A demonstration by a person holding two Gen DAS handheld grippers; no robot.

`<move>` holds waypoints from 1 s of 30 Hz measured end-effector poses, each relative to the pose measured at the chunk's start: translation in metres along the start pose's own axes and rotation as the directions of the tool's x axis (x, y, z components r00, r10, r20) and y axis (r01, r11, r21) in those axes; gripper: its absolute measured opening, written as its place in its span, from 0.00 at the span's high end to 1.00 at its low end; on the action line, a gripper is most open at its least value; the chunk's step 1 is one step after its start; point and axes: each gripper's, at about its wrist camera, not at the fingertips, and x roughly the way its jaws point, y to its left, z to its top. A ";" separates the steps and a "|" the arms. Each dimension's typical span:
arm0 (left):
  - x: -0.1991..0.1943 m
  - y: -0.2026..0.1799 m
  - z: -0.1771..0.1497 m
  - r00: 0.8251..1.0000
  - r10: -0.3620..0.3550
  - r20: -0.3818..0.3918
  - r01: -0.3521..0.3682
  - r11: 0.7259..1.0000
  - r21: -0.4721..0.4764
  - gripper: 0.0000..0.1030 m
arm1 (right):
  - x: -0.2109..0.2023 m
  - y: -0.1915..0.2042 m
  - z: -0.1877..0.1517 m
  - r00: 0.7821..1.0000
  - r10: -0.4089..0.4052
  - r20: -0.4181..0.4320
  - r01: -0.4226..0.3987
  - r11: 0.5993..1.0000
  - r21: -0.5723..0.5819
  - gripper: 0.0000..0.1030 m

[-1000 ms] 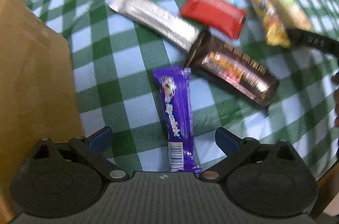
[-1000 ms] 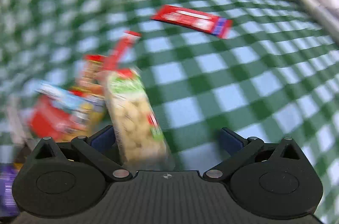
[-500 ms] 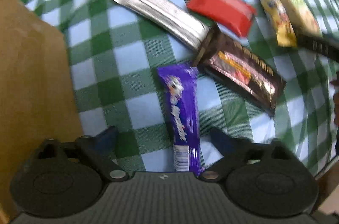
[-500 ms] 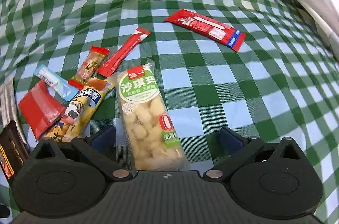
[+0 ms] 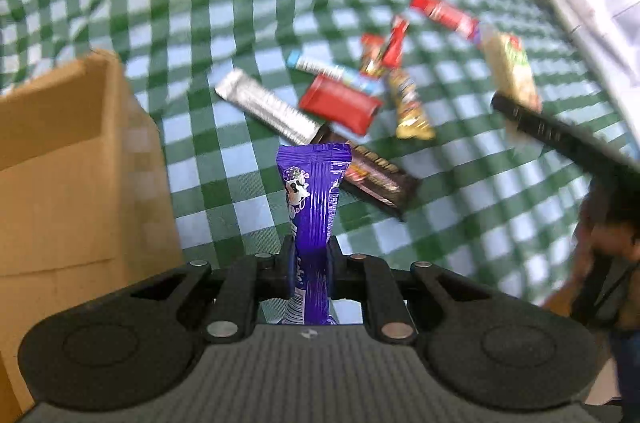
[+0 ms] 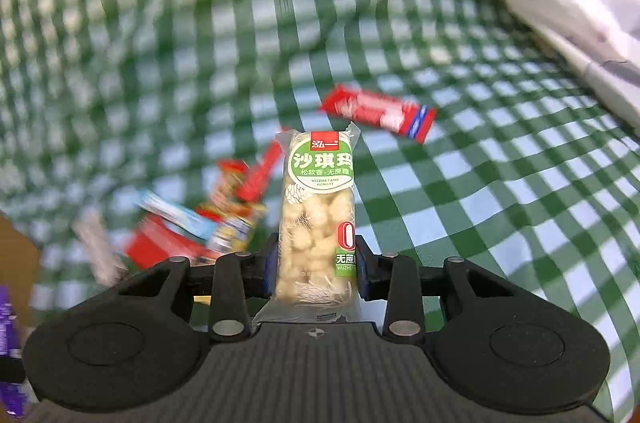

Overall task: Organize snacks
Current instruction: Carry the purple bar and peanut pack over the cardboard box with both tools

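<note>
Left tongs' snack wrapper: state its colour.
Purple wrapper, clearest in the left wrist view.

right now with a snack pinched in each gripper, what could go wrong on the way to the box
1. The left hand-held gripper grips the purple bar near its bottom end, so most of it stands free above and could swing or slip out.
2. The right hand-held gripper squeezes the puffed-rice pack, which looks soft; pressing harder may crush it.
3. The cardboard box sits close on the left; two loaded hands heading there together might bump.
</note>
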 end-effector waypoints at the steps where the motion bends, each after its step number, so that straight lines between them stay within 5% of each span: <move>1: -0.015 0.002 -0.006 1.000 -0.009 0.022 0.009 1.000 -0.009 0.85 | -0.018 0.003 -0.002 1.000 0.016 0.024 -0.016 1.000 0.013 0.63; 10: -0.151 0.046 -0.084 0.983 -0.016 0.181 0.034 0.995 -0.093 0.85 | -0.178 0.076 -0.060 0.977 0.200 0.067 -0.202 0.979 0.013 0.63; 16: -0.210 0.095 -0.148 0.964 0.025 0.266 0.040 0.970 -0.238 0.85 | -0.268 0.152 -0.092 0.920 0.392 0.014 -0.390 0.919 -0.064 0.63; 23: -0.260 0.142 -0.206 0.943 0.127 0.309 -0.017 0.942 -0.334 0.85 | -0.322 0.209 -0.111 0.873 0.489 -0.001 -0.482 0.860 -0.170 0.63; 30: -0.275 0.160 -0.243 0.933 0.135 0.335 0.003 0.924 -0.382 0.85 | -0.342 0.218 -0.124 0.878 0.477 -0.029 -0.472 0.856 -0.213 0.63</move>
